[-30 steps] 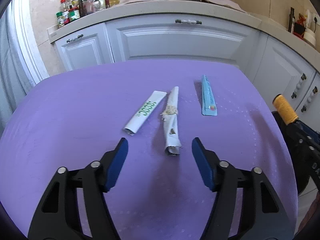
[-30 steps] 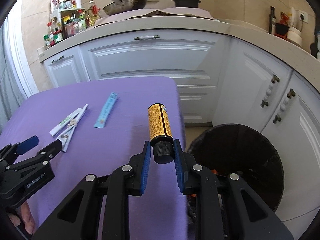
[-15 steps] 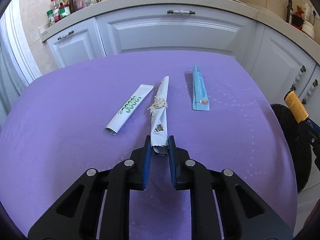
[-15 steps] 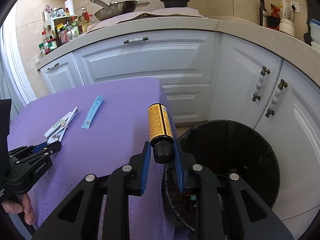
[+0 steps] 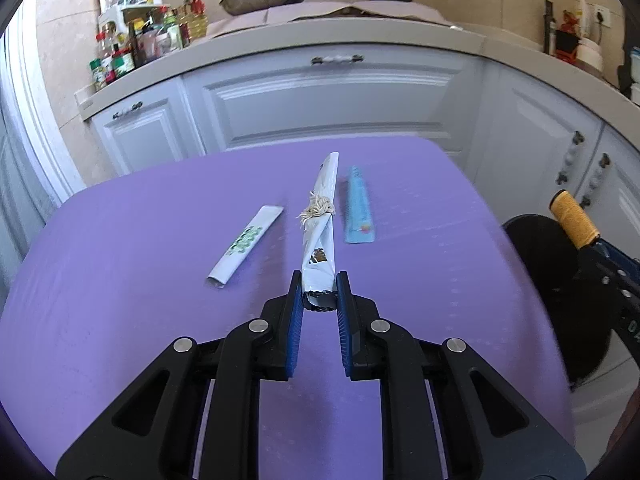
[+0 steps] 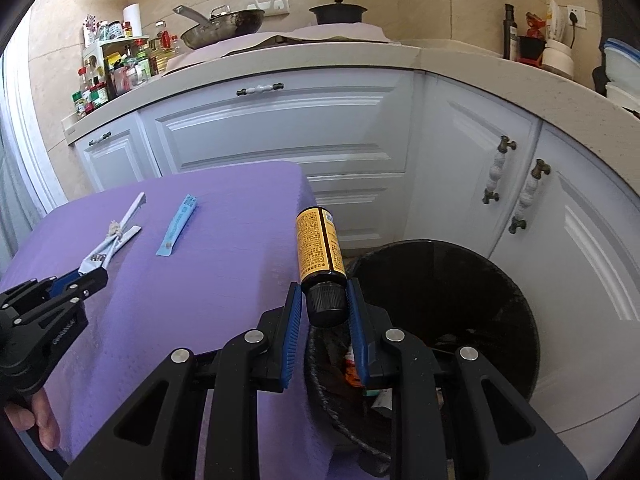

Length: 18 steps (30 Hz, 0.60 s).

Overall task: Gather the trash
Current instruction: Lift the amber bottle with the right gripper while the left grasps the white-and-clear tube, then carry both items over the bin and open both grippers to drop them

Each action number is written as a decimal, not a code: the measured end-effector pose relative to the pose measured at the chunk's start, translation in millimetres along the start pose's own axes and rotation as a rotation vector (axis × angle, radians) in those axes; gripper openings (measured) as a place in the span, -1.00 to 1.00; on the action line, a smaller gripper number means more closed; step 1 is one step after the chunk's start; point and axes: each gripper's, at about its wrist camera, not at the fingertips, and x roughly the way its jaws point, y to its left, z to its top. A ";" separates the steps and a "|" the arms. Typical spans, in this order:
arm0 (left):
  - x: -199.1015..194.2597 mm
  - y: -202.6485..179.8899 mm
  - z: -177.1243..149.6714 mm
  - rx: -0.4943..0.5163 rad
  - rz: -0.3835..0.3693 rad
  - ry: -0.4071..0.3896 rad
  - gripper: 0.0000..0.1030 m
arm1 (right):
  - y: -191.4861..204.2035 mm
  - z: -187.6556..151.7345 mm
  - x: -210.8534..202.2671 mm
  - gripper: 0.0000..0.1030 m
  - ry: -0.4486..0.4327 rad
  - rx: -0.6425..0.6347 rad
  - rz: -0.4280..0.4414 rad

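Kitchen corner, white cupboards (image 6: pixel 280 136) behind, purple-covered desk (image 5: pixel 120 300) in front. On to the trash: rolled white wrapper (image 5: pixel 320 236) with a frayed string knot round its middle, near end pinched in the left tongs (image 5: pixel 319 294), jaws just closed hard on that crumpled end. Long axis running straight away from the tongs, far tip lifted off the cloth and pointing at the cupboards. Still flat on the desk: a white packet with green print (image 5: pixel 246 246) just to the wrapper's left, a light blue sachet (image 5: pixel 359 210) just to its right, both lying roughly parallel to it.

Over to the right tongs (image 6: pixel 323 306): clamped on the black cap of a small brown bottle with a yellow label (image 6: pixel 319 246), bottle sticking out forward along the fingers. Black bin (image 6: pixel 480 280) directly beyond and below, past the desk's right edge, some scraps already showing inside. Bottle hanging over the near rim, so the right hand clearly the nearer of the two to the drop.

Likely next: bottle let go into the bin, then wrapper carried rightward across the desk to follow. Worth watching the long wrapper's free end swinging over the blue sachet on the way.
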 end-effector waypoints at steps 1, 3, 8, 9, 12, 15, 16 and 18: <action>-2.7 -2.5 0.6 0.006 -0.007 -0.005 -0.69 | -2.5 -0.2 -1.5 -0.53 -0.002 0.003 -0.004; -9.3 -10.1 1.5 0.018 -0.025 -0.015 -0.69 | -6.8 -1.5 -5.4 -0.53 -0.007 0.010 -0.013; -23.0 -30.5 0.7 0.054 -0.070 -0.035 -0.69 | -21.7 -4.3 -17.2 -0.54 -0.020 0.030 -0.046; -26.5 -36.6 0.2 0.065 -0.082 -0.039 -0.69 | -26.5 -5.4 -20.4 -0.54 -0.023 0.036 -0.057; -34.2 -53.0 -1.4 0.093 -0.110 -0.050 -0.69 | -38.6 -7.7 -27.4 -0.54 -0.029 0.053 -0.085; -39.7 -69.4 -3.6 0.121 -0.141 -0.056 -0.69 | -52.6 -10.8 -35.0 -0.53 -0.036 0.073 -0.112; -41.2 -74.7 -4.5 0.129 -0.151 -0.057 -0.69 | -56.9 -11.4 -37.5 -0.53 -0.038 0.079 -0.122; -44.0 -84.6 -6.4 0.143 -0.171 -0.056 -0.70 | -65.0 -13.9 -42.3 -0.53 -0.042 0.090 -0.140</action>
